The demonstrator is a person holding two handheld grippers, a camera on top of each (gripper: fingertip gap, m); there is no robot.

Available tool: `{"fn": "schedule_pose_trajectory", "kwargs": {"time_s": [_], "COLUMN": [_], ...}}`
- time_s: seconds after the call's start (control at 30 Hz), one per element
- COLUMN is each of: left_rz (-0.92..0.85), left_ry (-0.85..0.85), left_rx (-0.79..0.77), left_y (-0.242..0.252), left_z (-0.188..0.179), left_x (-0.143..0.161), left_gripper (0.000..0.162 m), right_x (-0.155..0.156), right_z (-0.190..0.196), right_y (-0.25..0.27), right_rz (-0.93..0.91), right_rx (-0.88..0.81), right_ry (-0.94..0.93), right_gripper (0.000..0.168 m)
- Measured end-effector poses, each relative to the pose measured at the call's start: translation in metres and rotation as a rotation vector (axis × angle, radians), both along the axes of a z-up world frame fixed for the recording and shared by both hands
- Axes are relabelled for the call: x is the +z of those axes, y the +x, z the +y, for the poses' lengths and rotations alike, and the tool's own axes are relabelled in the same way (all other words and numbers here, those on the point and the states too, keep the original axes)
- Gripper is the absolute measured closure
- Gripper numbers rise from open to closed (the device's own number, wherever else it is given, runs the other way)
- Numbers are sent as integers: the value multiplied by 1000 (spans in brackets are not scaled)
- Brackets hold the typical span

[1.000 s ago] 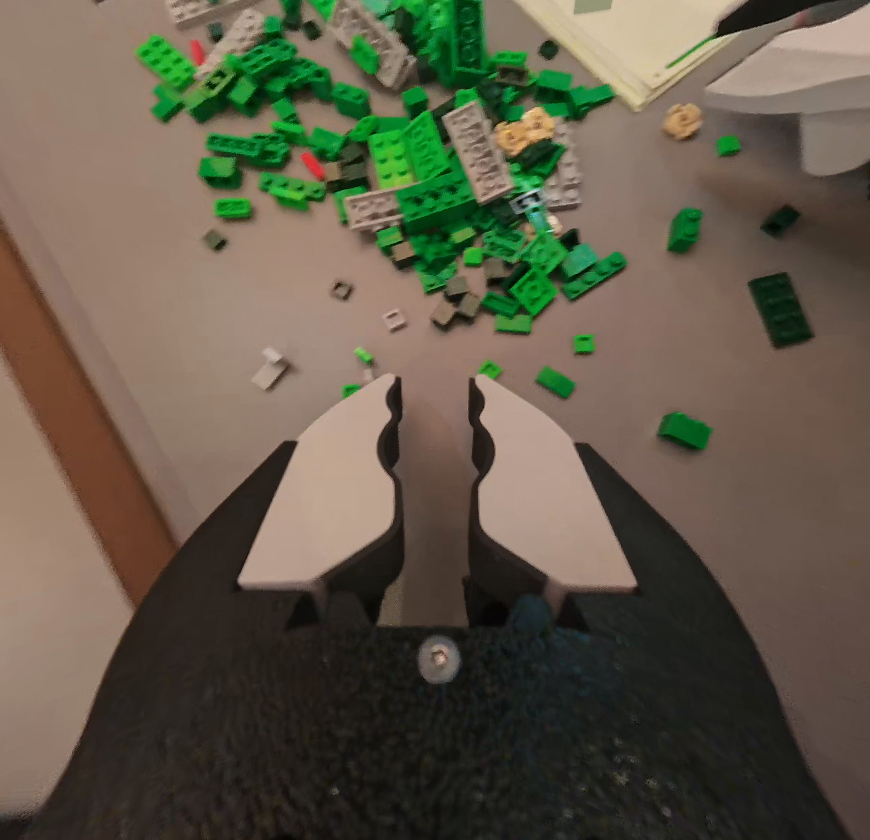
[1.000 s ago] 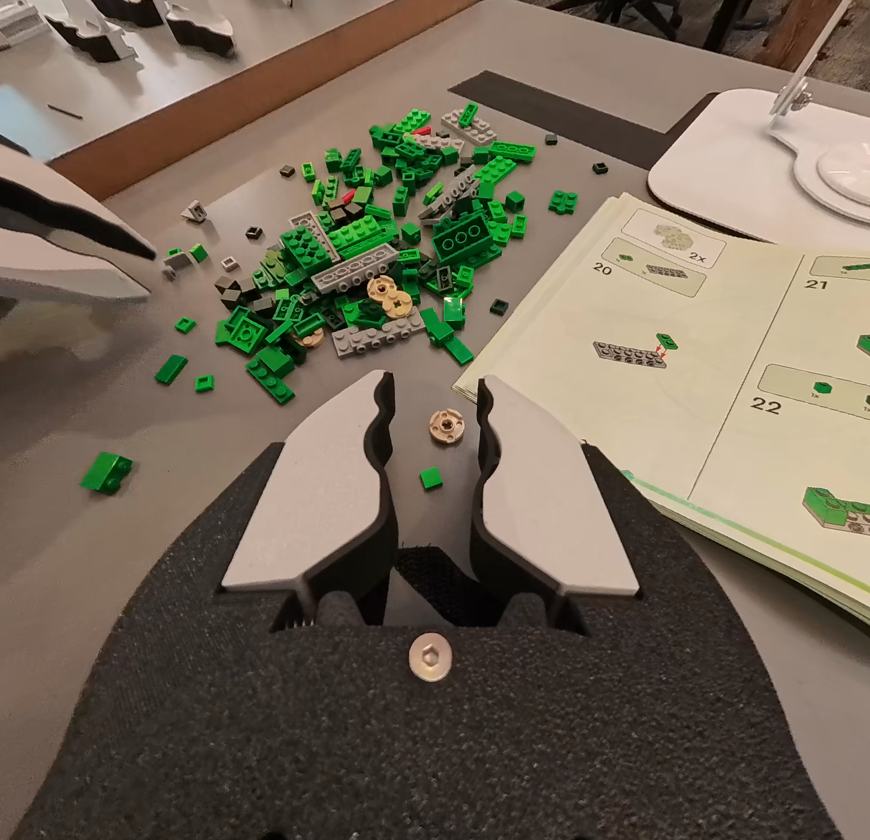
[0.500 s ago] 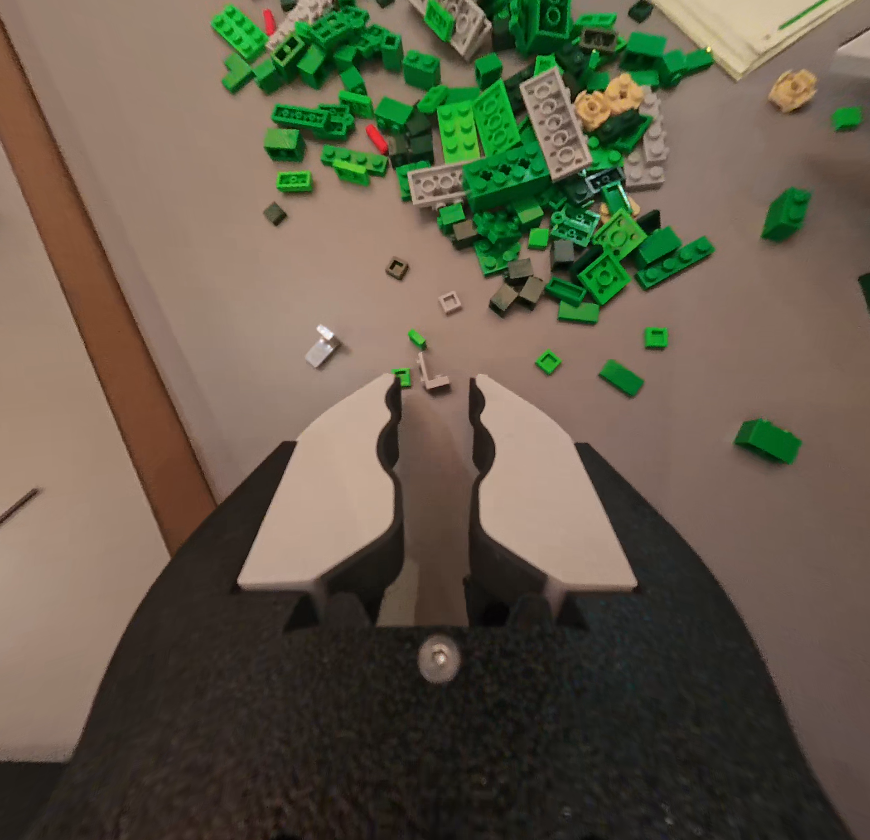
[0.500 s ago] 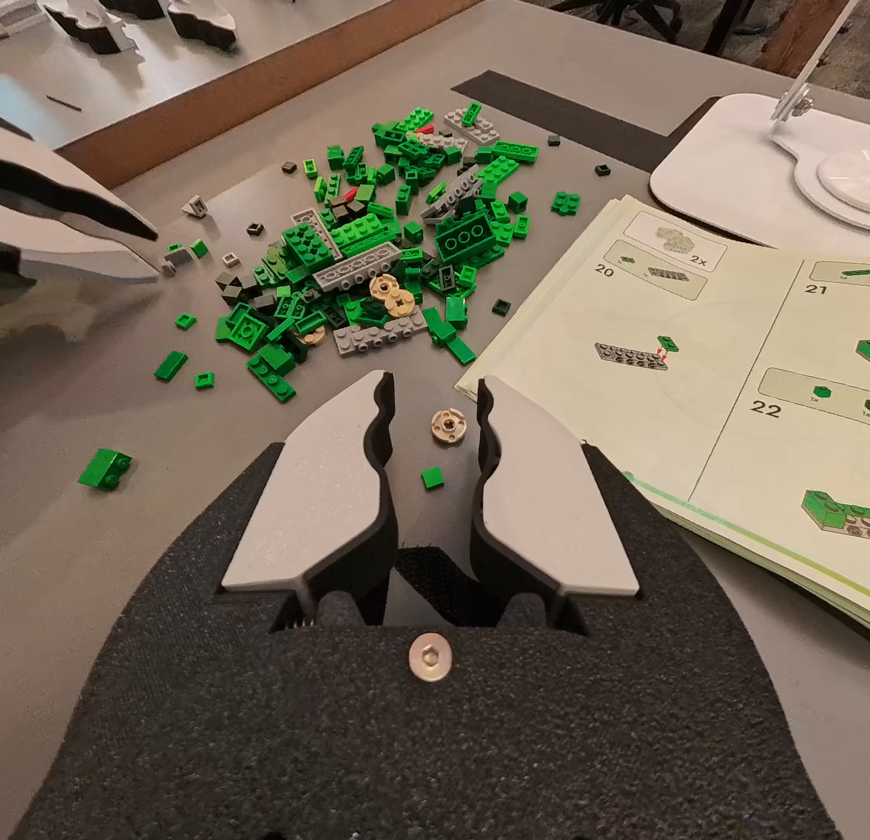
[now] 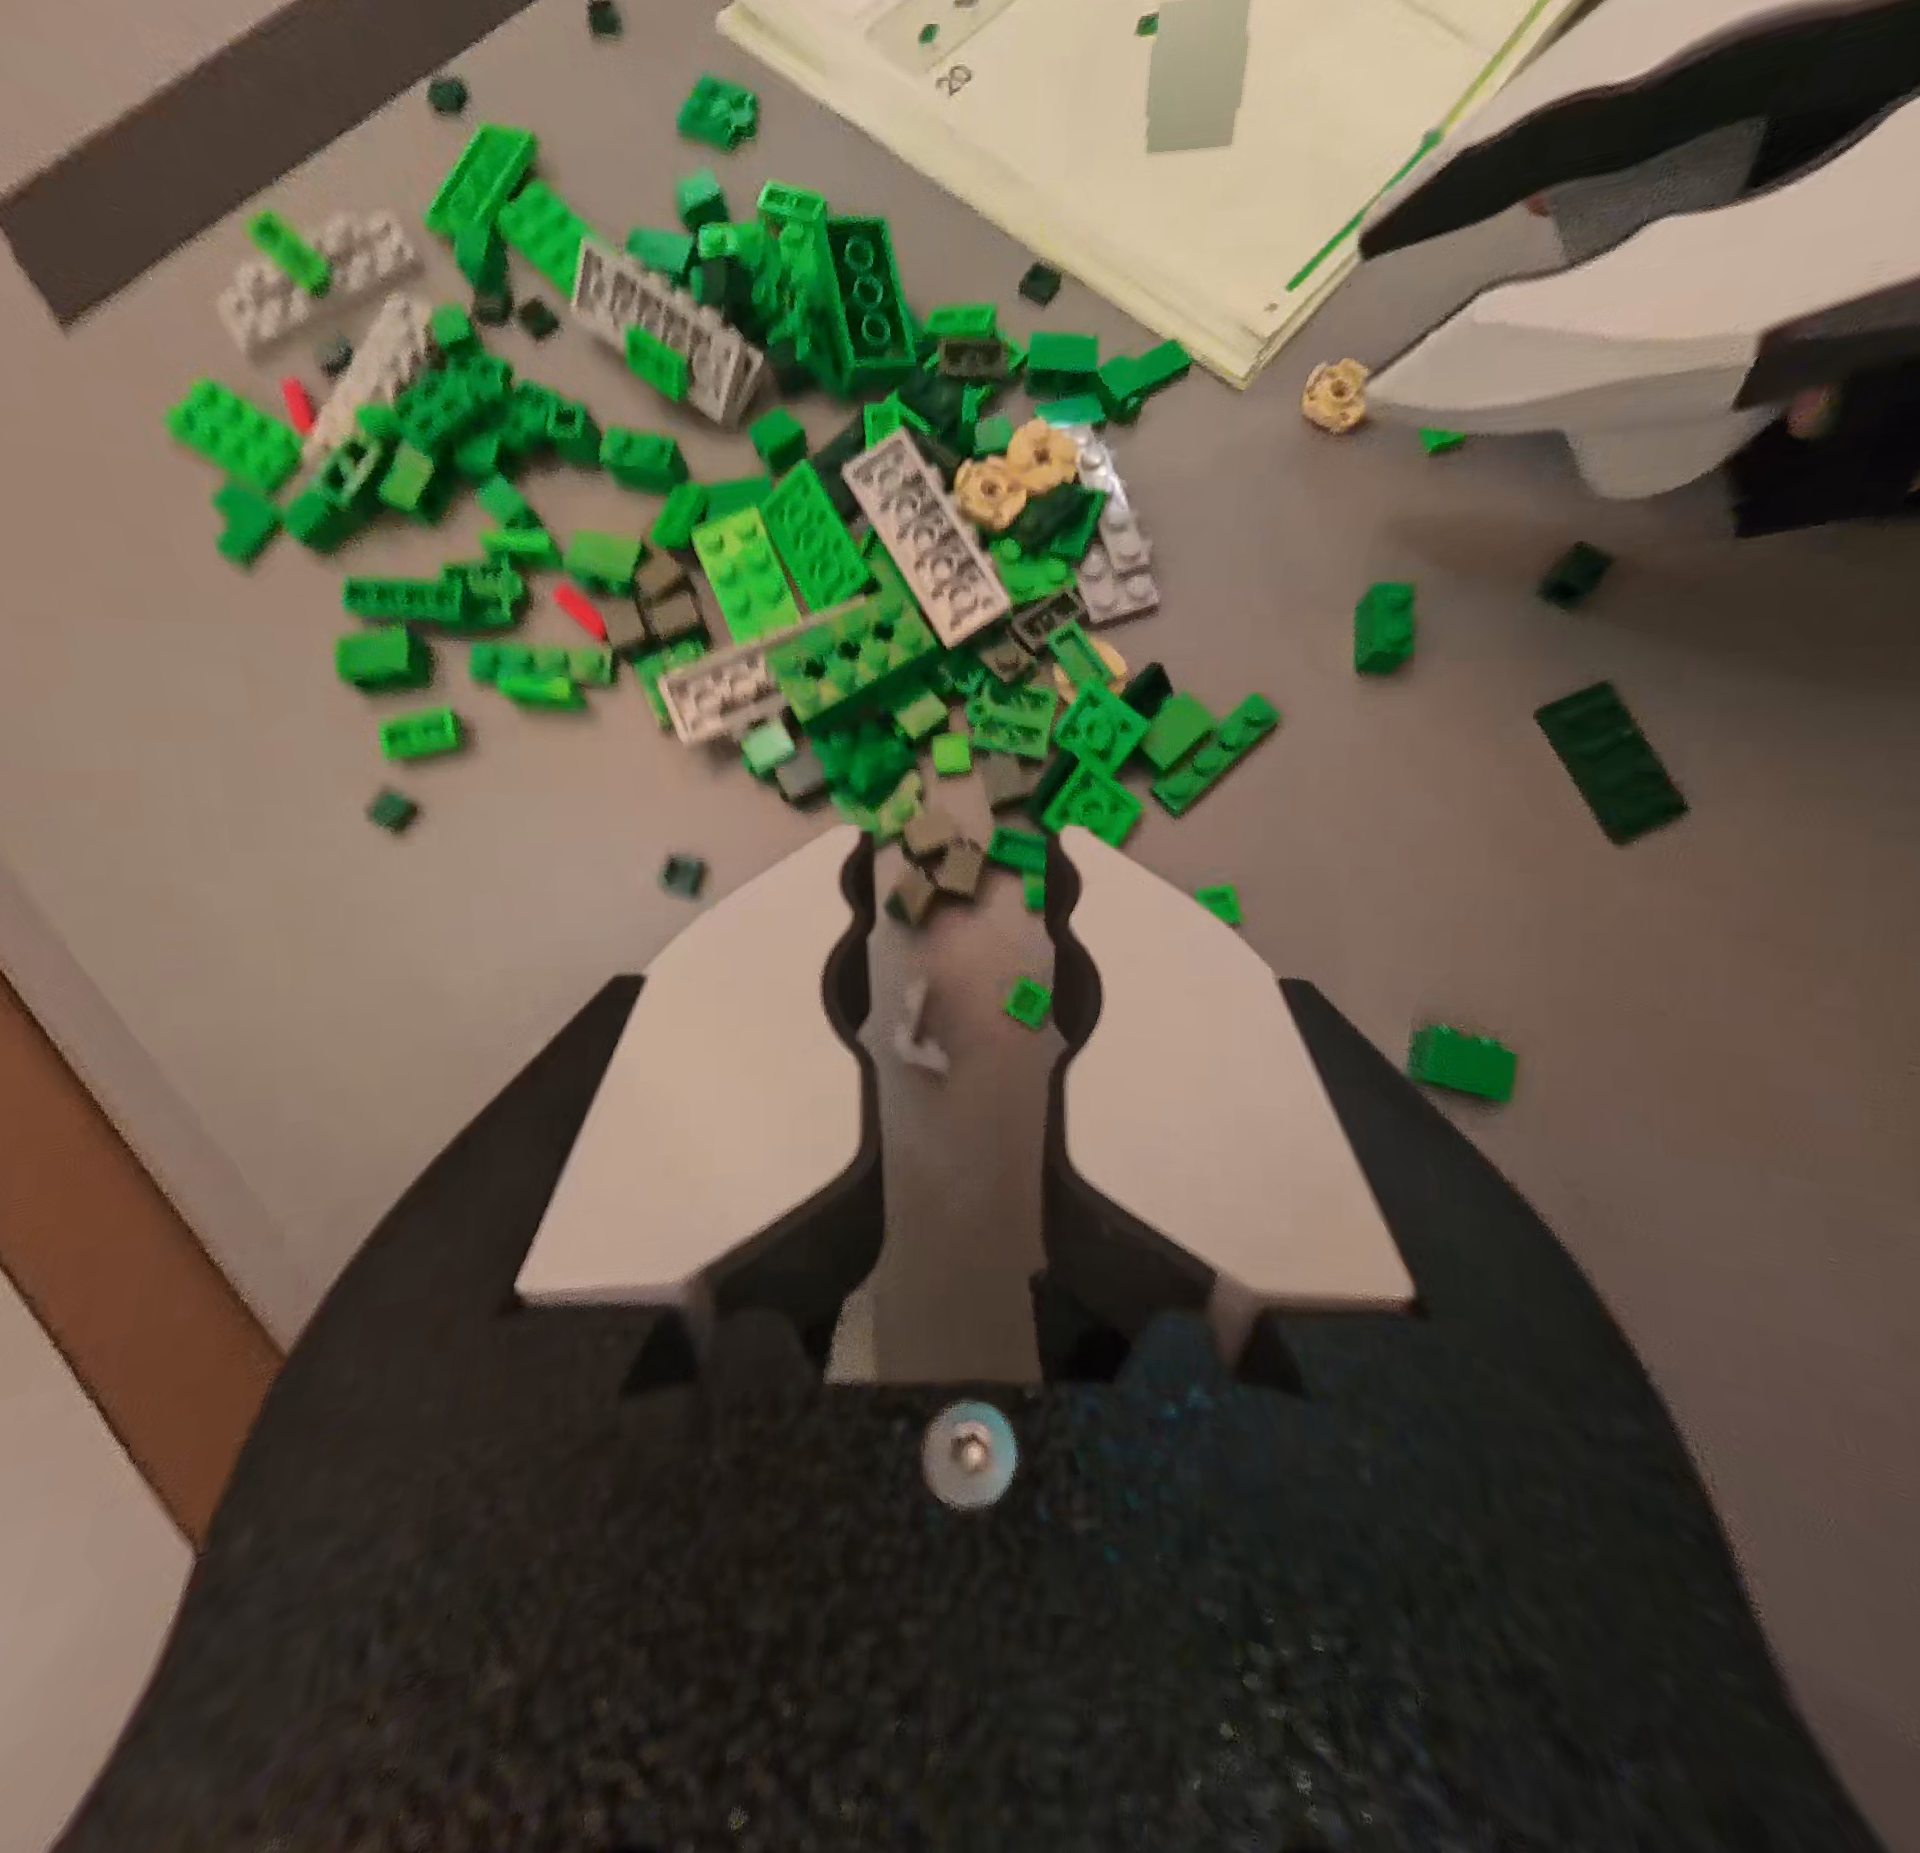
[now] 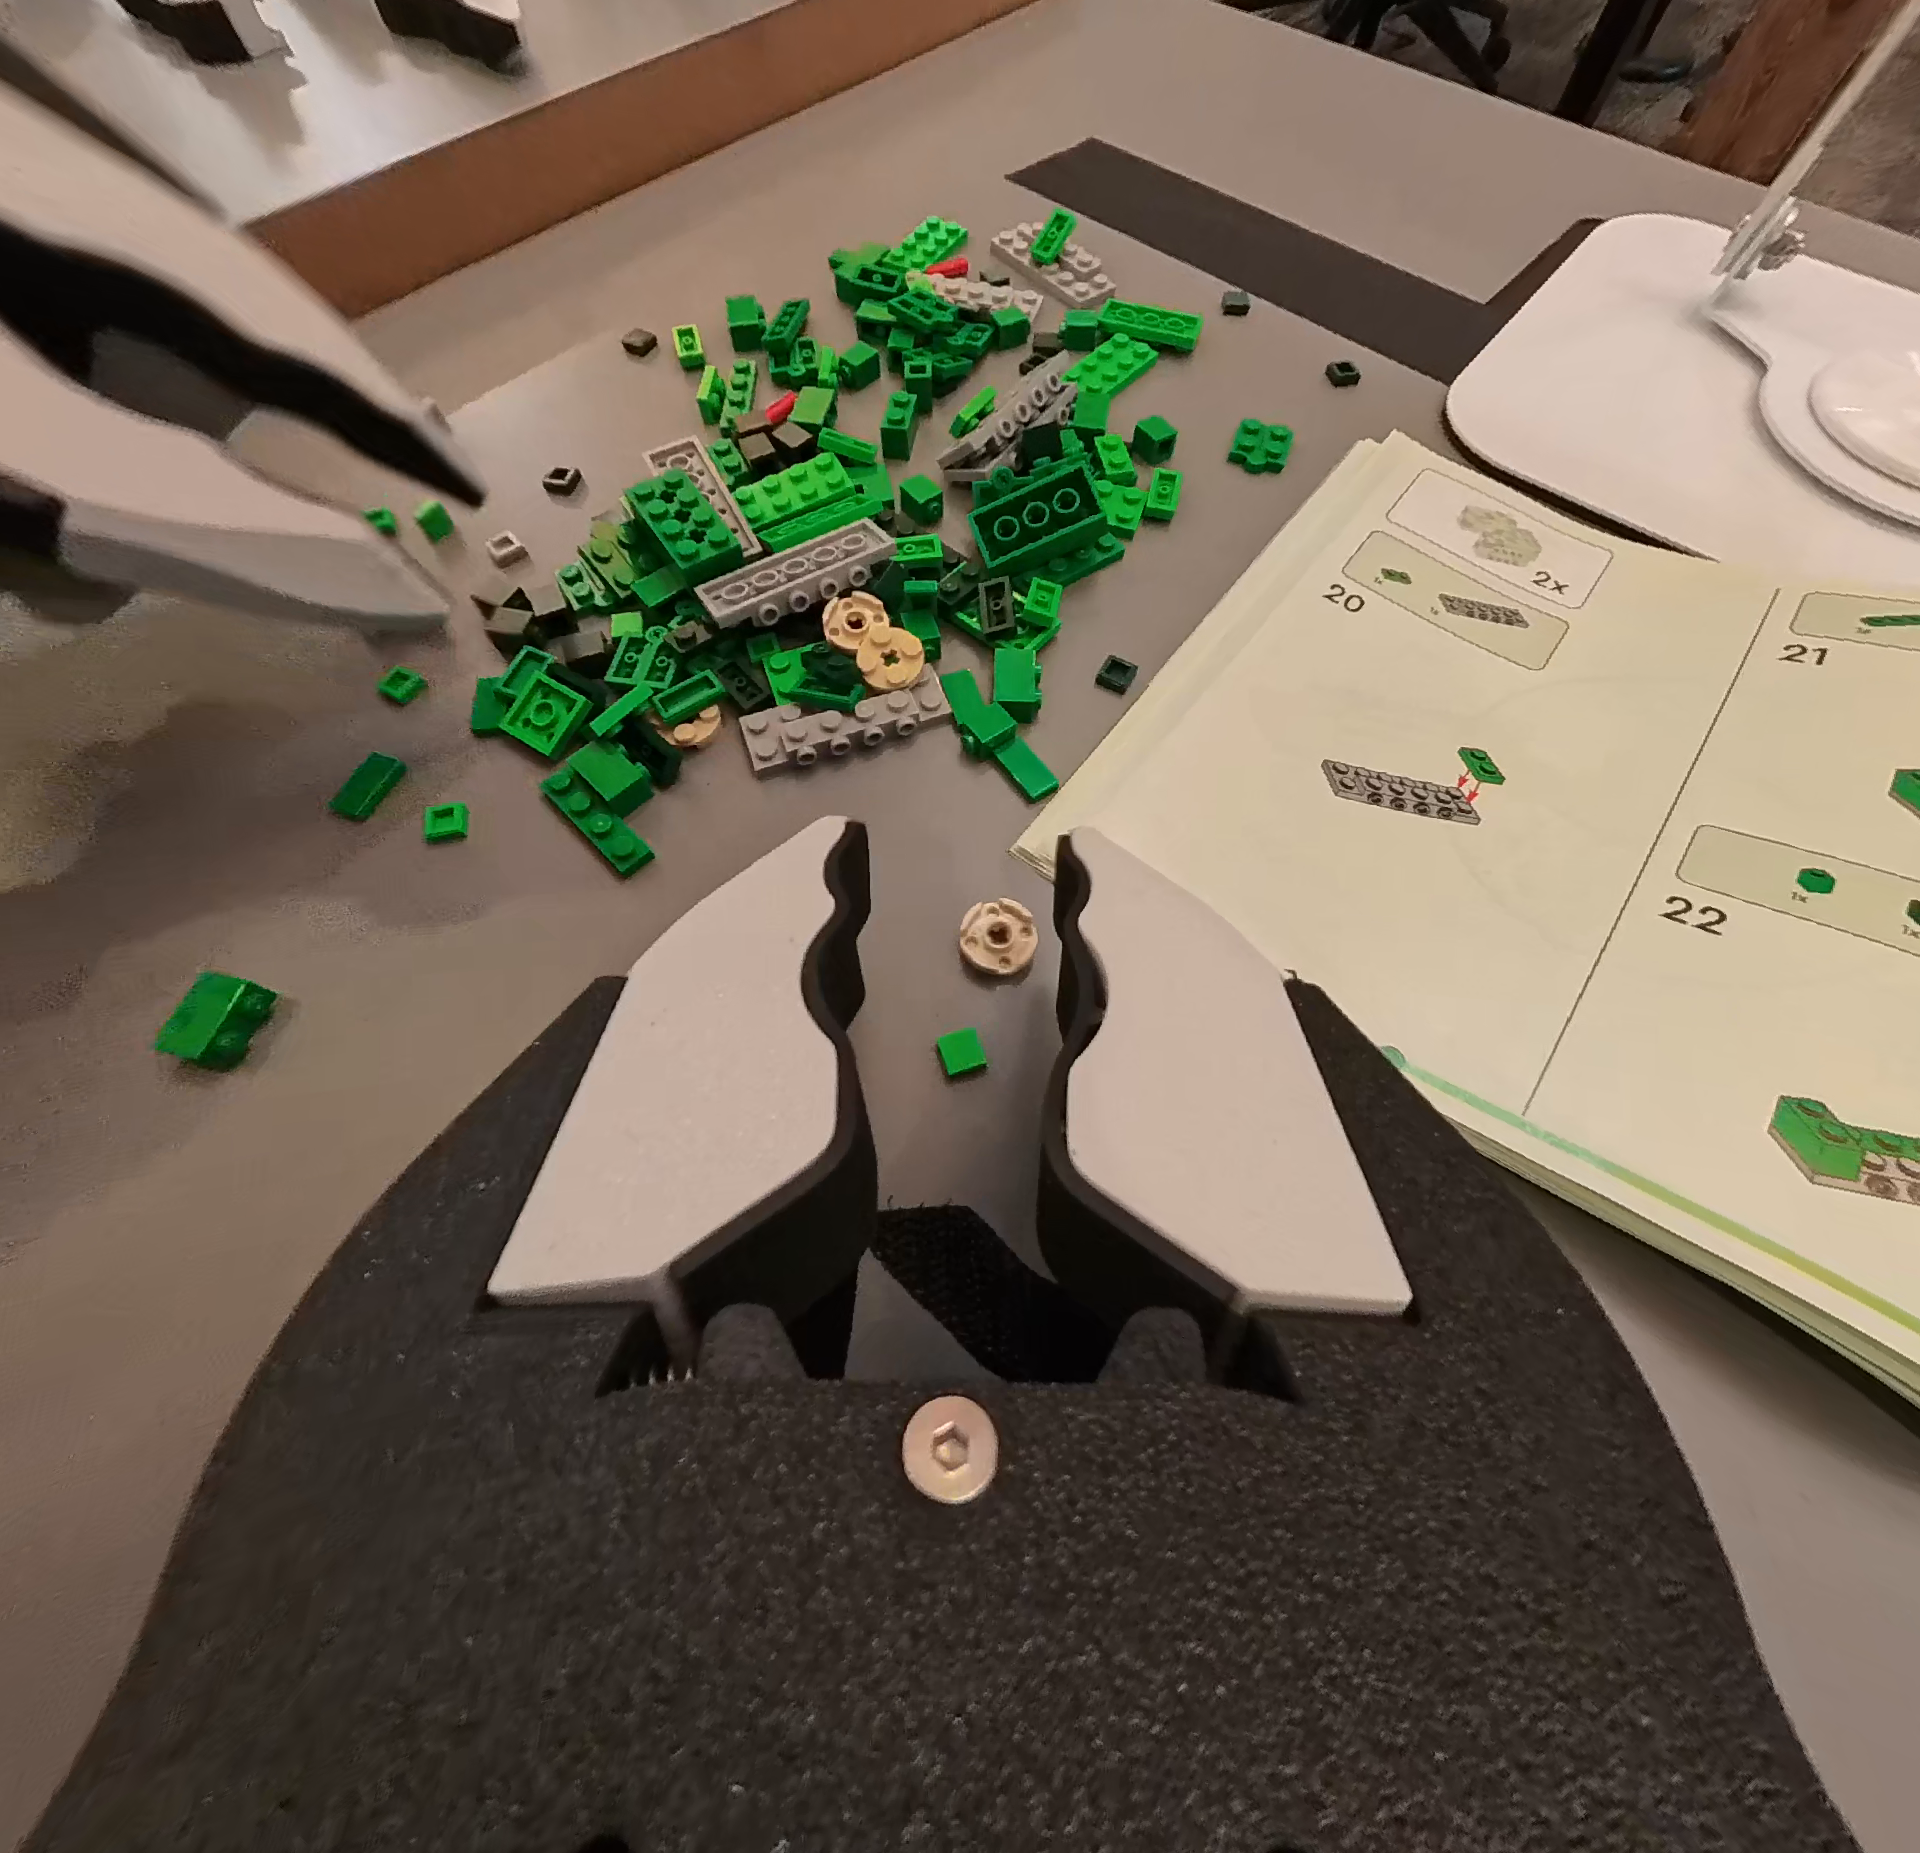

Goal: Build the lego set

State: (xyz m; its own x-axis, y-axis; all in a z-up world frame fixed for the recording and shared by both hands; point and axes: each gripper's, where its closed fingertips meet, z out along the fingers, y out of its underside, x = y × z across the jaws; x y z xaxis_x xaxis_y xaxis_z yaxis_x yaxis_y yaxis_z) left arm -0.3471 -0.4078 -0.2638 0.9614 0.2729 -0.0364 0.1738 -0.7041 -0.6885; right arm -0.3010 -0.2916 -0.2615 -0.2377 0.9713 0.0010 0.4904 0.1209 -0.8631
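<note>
Left gripper [image 5: 956,847], jaws parted and empty, noses into the heap of green and grey plastic bricks [image 5: 831,577] on the grey table [image 5: 260,920]; right gripper [image 6: 961,853] hangs open, empty, over a tan round plate [image 6: 997,936]. Risk: blunt tips scatter small pieces.

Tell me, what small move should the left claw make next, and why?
Probably ease forward and down a little. The left claw is open and empty, its tips just at the near edge of the brick pile, with small dark pieces lying loose between them. Which piece it wants, I cannot tell.
</note>
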Motion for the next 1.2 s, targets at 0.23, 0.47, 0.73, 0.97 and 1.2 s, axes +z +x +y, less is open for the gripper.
{"fn": "schedule_pose_trajectory", "kwargs": {"time_s": [0.23,0.47,0.73,0.97,1.2], "left_rz": [103,42,83,-15,-185], "left_ry": [-166,-406,-318,-377,-287], "left_rx": [-247,-369,-102,268,284], "left_y": [-26,-29,-25,13,46], "left_z": [41,31,-1,-74,-70], "left_x": [-1,-18,13,-7,-24], "left_gripper": [133,138,144,144,144], "right_x": [-1,-1,-1,-2,-2], "right_z": [-2,0,-1,-2,-3], "right_y": [0,0,0,0,0], "right_rz": [-1,-12,-14,-25,-18], "right_rx": [13,10,18,21,25], "right_ry": [24,-37,-41,-43,-20], "right_gripper": [134,134,134,133,133]}}
